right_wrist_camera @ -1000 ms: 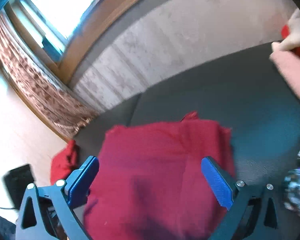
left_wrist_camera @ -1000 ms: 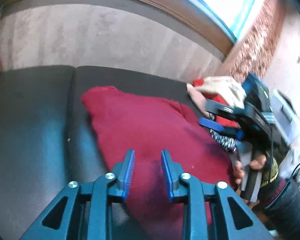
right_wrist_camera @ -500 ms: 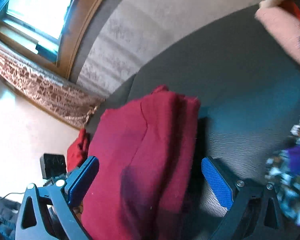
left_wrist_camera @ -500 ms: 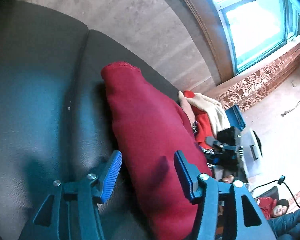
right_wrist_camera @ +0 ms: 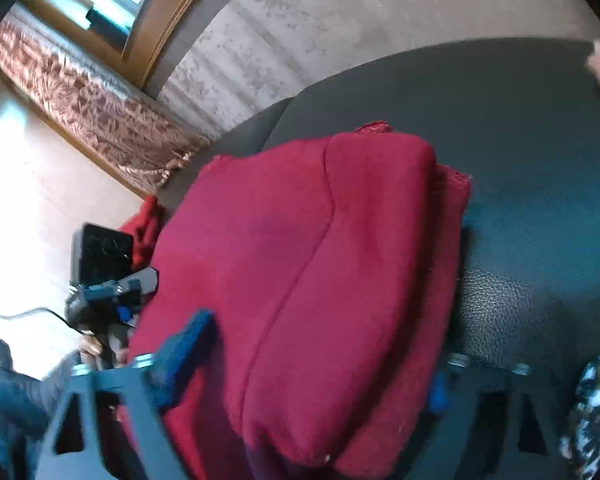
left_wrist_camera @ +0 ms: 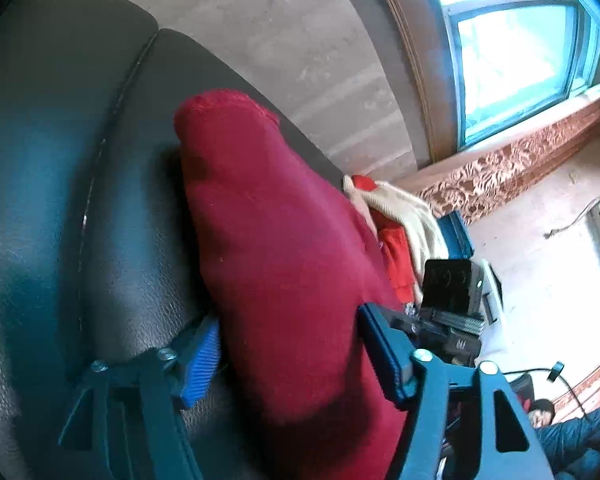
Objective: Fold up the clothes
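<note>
Presently, left wrist view: the left gripper (left_wrist_camera: 290,350) is spread wide, one blue finger on each side of a folded dark red garment (left_wrist_camera: 272,248), not clamped on it. The garment lies in a thick bundle on a dark leather sofa cushion (left_wrist_camera: 60,184). Beyond it a cream cloth (left_wrist_camera: 404,212) and a brighter red cloth (left_wrist_camera: 398,256) are piled near the cushion's far end. A window (left_wrist_camera: 512,48) sits up right.

Right wrist view: the right gripper (right_wrist_camera: 312,360) is likewise released, fingers wide apart and straddling the same garment (right_wrist_camera: 300,272), whose folded layers show a seam running down the middle. The left gripper's black camera block (right_wrist_camera: 100,256) shows at the garment's left side. A patterned fabric (right_wrist_camera: 592,404) lies at lower right.
</note>
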